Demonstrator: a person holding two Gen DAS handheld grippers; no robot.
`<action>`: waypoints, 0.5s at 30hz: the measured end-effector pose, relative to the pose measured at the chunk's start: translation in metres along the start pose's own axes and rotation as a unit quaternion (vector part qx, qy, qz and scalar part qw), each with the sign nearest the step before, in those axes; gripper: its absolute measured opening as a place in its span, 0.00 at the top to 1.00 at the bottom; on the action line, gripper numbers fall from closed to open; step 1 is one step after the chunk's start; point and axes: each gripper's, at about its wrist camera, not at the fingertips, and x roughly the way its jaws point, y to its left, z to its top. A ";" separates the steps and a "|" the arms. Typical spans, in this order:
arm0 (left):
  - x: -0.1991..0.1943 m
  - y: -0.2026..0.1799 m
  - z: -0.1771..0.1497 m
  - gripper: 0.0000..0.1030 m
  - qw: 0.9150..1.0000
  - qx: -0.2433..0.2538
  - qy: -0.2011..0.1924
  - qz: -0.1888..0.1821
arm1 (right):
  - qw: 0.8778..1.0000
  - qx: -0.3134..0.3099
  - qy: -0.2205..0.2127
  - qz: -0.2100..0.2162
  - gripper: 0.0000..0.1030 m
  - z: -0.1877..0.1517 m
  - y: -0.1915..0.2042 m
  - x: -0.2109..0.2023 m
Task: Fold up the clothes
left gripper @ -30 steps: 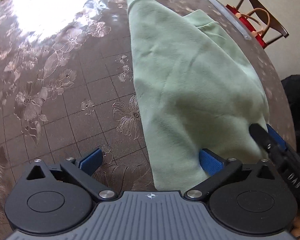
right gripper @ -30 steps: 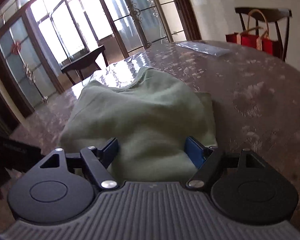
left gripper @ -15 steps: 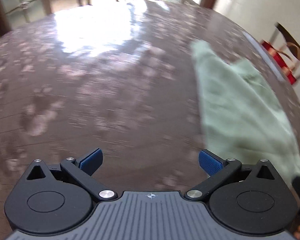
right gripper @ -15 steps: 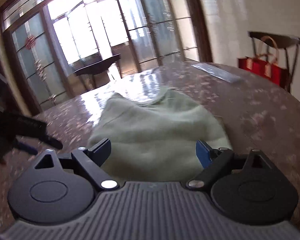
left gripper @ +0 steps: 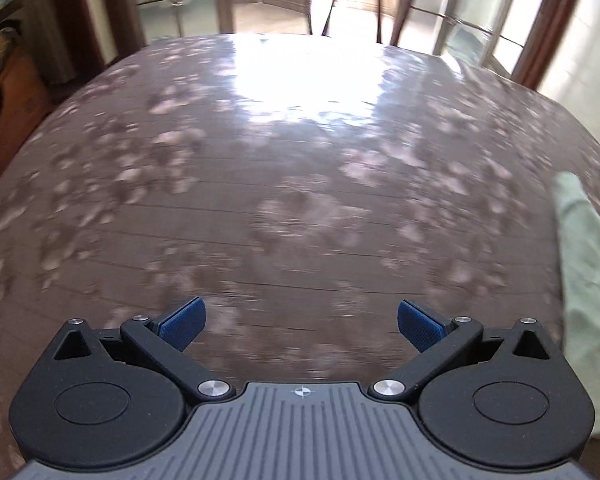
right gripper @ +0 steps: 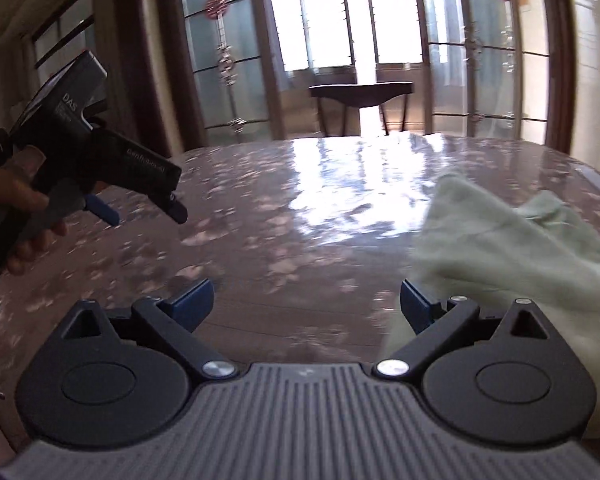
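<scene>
A pale green garment [right gripper: 516, 248] lies folded on the brown floral table, at the right of the right wrist view; it also shows at the right edge of the left wrist view [left gripper: 588, 264]. My left gripper [left gripper: 302, 320] is open and empty over bare table, left of the garment. It also shows in the right wrist view [right gripper: 144, 204], held in a hand at the left, raised above the table. My right gripper [right gripper: 306, 300] is open and empty, with its right finger at the garment's left edge.
The round table [left gripper: 284, 184] has a glossy patterned cover with strong window glare at its far side. A dark wooden chair [right gripper: 360, 100] stands beyond the table before glass doors [right gripper: 340, 20]. A dark cabinet [left gripper: 4, 80] stands at the left.
Both grippers have drawn back and swung left, off the garment. The garment has slid from the middle to the right edge of both views. Both stay open.
</scene>
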 end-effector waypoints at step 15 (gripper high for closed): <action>-0.051 0.122 -0.013 0.01 0.950 -0.081 -0.246 -0.176 | 0.998 -0.052 -0.023 0.009 0.05 0.005 0.050 0.053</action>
